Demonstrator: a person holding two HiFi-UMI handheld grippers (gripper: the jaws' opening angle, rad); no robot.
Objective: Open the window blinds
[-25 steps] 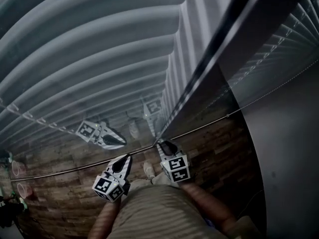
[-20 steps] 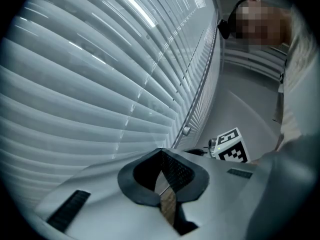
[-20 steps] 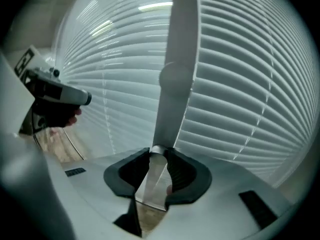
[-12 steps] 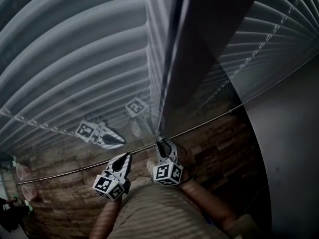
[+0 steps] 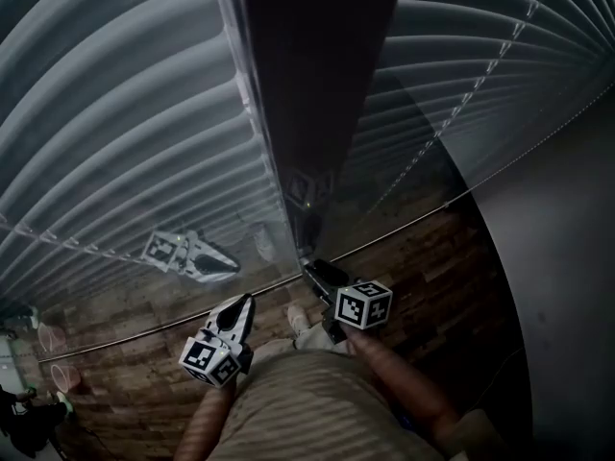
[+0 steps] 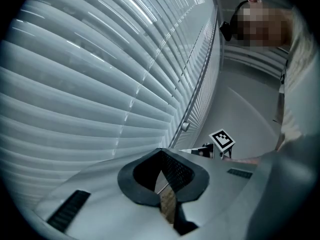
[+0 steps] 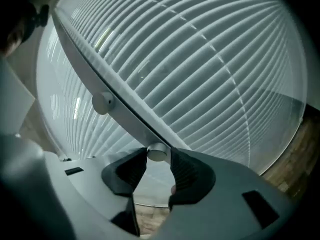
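1. While the right gripper is held up against the frame post, its jaws are seen standing apart. They have just been opening. A small round knob on the post sits between the two tips, close to both pads, and no squeeze on it can be made out.
2. The left gripper is held just to the left of the frame post and clear of it. Its jaws are brought together, and nothing is caught between them.
3. The window blinds are found on both sides of the frame post, behind glass. The marker cubes of both grippers are mirrored in that glass to the left of the post.
4. The slats are laid level, so their long axis runs straight away from the frame post to either side. Their broad faces are turned towards the room and are overlapped one on the next, so nothing is seen through them.
5. A second knob is seen on the frame post, further along it from the right gripper's jaws and well apart from the first knob.
6. The frame post itself is set upright, at right angles to the slats.
7. A wooden floor is seen below the frame post, to its right and left.
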